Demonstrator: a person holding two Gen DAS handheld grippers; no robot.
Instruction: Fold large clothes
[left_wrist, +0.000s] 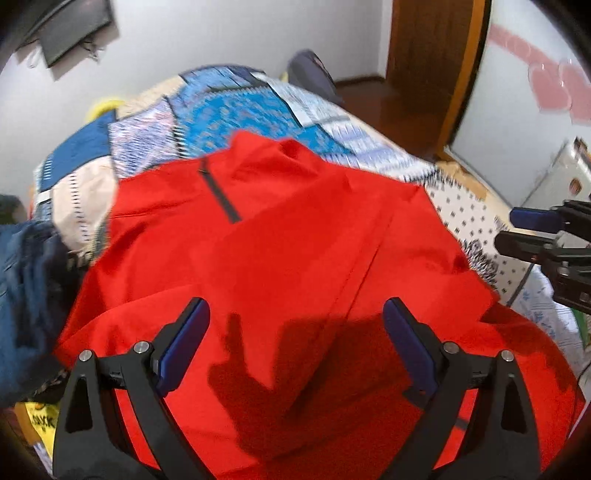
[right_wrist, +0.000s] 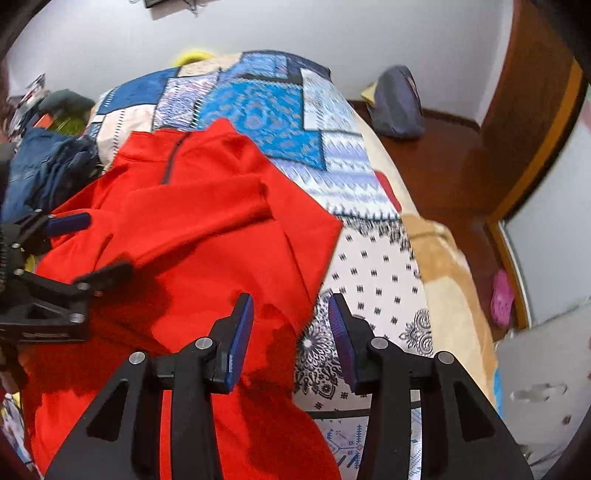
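Note:
A red fleece pullover (left_wrist: 280, 236) with a short dark zip at its collar lies on a patchwork bedspread (left_wrist: 236, 107), its right side folded in over the chest. My left gripper (left_wrist: 295, 310) hovers over the lower part of the pullover, jaws wide open and nothing between them. In the right wrist view the pullover (right_wrist: 207, 229) fills the left half. My right gripper (right_wrist: 290, 306) stands open above its right edge, holding nothing. The left gripper (right_wrist: 92, 249) shows at the left edge there, and the right gripper (left_wrist: 524, 229) at the right edge of the left wrist view.
Blue denim clothes (right_wrist: 48, 166) are heaped at the pullover's left. The bedspread (right_wrist: 373, 273) ends at the right over a tan blanket (right_wrist: 443, 266). Beyond it is a wooden floor with a grey bag (right_wrist: 397, 103) and a pink slipper (right_wrist: 502, 299).

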